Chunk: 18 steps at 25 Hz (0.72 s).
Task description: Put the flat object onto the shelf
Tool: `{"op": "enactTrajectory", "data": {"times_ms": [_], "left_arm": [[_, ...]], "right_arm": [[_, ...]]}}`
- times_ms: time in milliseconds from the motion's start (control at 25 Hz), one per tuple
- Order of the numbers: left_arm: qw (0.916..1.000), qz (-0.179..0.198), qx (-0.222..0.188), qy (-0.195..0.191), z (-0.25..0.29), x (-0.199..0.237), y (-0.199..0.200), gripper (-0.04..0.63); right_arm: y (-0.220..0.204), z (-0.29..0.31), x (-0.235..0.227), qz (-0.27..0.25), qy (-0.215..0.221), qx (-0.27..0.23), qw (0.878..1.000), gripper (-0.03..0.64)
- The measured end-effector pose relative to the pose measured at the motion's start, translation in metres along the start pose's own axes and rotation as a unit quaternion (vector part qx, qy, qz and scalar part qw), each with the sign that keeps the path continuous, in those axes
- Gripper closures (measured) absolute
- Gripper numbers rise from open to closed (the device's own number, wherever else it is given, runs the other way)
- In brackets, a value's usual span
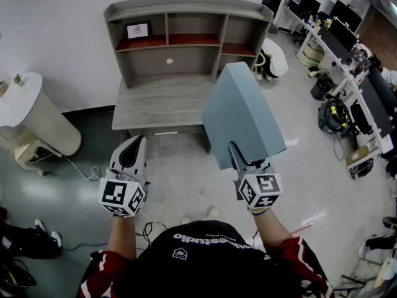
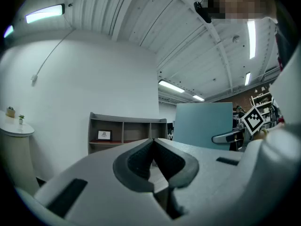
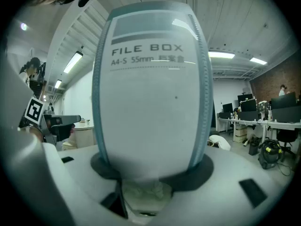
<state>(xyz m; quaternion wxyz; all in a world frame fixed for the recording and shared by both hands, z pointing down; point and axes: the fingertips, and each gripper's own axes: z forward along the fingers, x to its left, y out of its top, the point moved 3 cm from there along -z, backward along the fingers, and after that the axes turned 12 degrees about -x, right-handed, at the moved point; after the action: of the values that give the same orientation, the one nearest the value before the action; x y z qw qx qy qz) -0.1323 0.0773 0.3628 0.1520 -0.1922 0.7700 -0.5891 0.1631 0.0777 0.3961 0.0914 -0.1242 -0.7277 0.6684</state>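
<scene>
Offers open floor (image 1: 180, 172) up to the grey shelf unit (image 1: 186, 8) and free middle and right upper compartments, but has a framed picture (image 1: 138, 30) in the left one, a white round table (image 1: 22, 101) off left.

Bright ceiling strip lights (image 2: 44, 13); fisheye edges dark, warped.

Print on a file box spine and a shirt
The file box (image 3: 150, 93) reads "FILE BOX" toward 12 o'clock of its spine, with "A4-S 55mm" just beneath, followed by characters too small to read. At 6 o'clock in the head view, the black shirt (image 1: 211, 259) bears upside-down white lettering ending in "studio".
</scene>
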Motion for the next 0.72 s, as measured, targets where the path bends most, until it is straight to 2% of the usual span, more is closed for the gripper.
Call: {"op": "enactTrajectory", "data": {"times_ms": [720], "left_arm": [[0.9997, -0.023, -0.005, 0.001, 0.013, 0.020, -0.006, 0.591]], "right_arm": [[-0.008, 0.019, -0.003, 0.003, 0.000, 0.006, 1.000, 0.348]]}}
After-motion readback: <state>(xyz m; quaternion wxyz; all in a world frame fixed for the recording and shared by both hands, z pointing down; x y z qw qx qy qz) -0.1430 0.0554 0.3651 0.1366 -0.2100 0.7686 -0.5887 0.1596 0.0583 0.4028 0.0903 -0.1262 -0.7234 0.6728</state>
